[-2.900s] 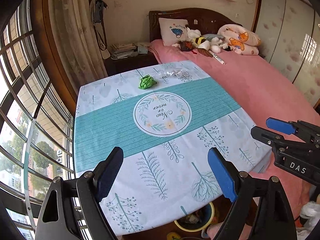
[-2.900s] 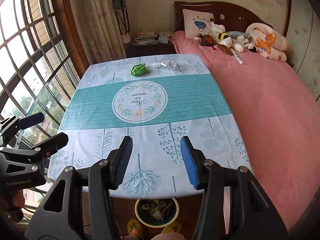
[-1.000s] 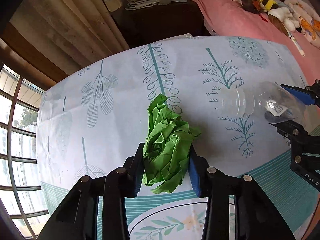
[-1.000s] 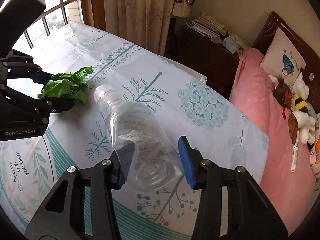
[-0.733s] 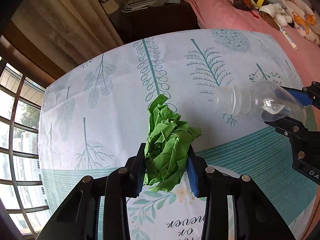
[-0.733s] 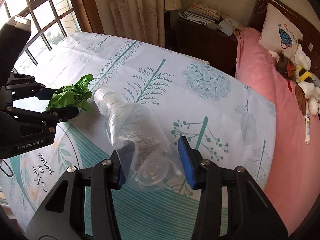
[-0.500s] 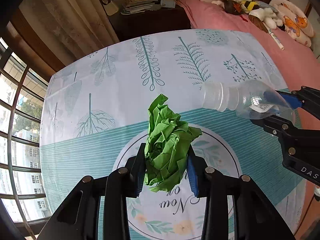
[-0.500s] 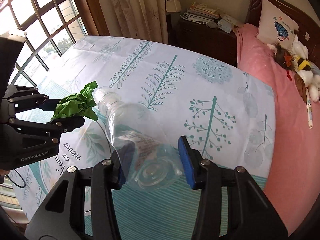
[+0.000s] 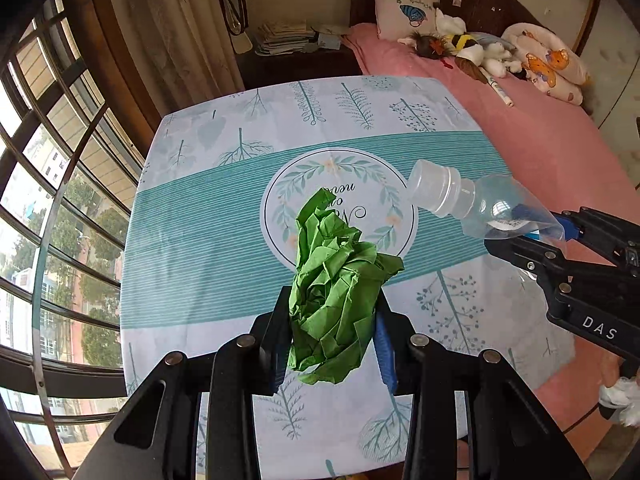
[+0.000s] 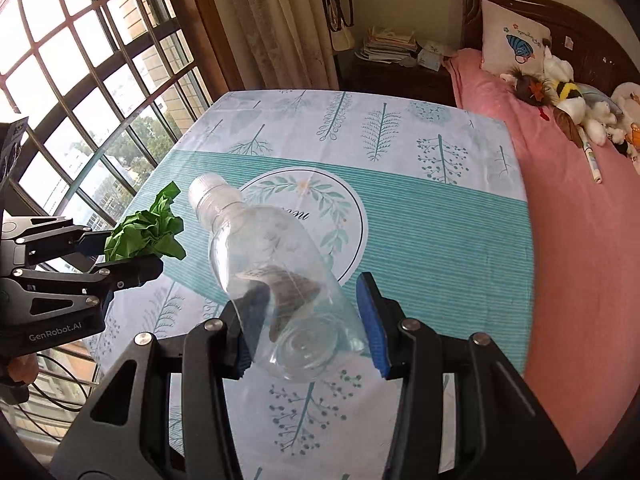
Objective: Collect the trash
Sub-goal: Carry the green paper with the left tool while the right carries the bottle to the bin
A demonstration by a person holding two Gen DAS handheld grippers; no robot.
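Paper (image 9: 336,288), green and crumpled, sits clamped in my left gripper (image 9: 332,344), hiding its inner pads. My right gripper (image 10: 308,320) squeezes a clear bottle (image 10: 272,272) above the bench (image 9: 192,240); its label is unreadable.

- Left gripper (image 9: 332,344): black angular arms, blue pads inside the fingers, round silver screws; white "GenRobot.AI" lettering on its side at 9 o'clock in the right wrist view.
- Right gripper (image 10: 310,330): same black frame, blue pads, silver screws; white "DAS" marking.
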